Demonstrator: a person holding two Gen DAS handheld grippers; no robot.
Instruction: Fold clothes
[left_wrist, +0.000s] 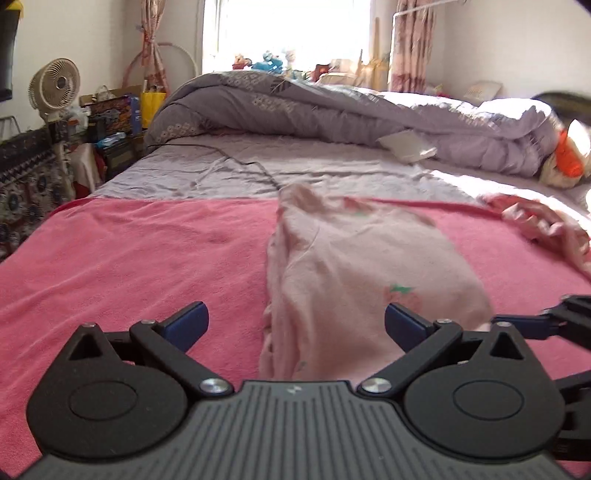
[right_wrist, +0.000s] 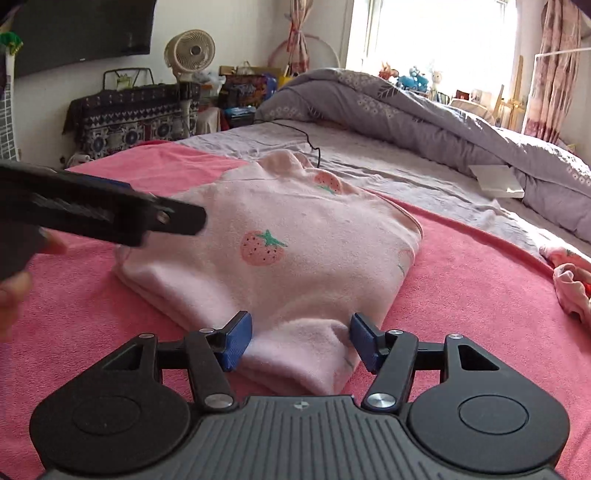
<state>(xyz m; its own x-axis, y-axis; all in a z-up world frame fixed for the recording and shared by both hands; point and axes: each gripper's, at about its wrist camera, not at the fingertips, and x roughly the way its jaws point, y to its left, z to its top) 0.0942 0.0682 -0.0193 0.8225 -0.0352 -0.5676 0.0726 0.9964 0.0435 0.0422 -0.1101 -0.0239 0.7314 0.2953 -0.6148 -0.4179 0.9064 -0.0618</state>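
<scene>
A pale pink garment with strawberry prints (right_wrist: 295, 258) lies folded on the pink blanket (right_wrist: 461, 295); it also shows in the left wrist view (left_wrist: 362, 266). My right gripper (right_wrist: 301, 341) is open, its blue pads on either side of the garment's near corner. My left gripper (left_wrist: 295, 325) is open, wide, at the garment's left edge; it also shows from the side in the right wrist view (right_wrist: 122, 208) over the garment's left side. A second crumpled pink garment (right_wrist: 572, 284) lies at the right.
A grey-purple duvet (left_wrist: 332, 107) is heaped across the back of the bed. A white paper (left_wrist: 404, 146) lies by it. A black cable (right_wrist: 306, 138) runs over the grey sheet. A fan (left_wrist: 55, 86) and cluttered boxes stand left of the bed.
</scene>
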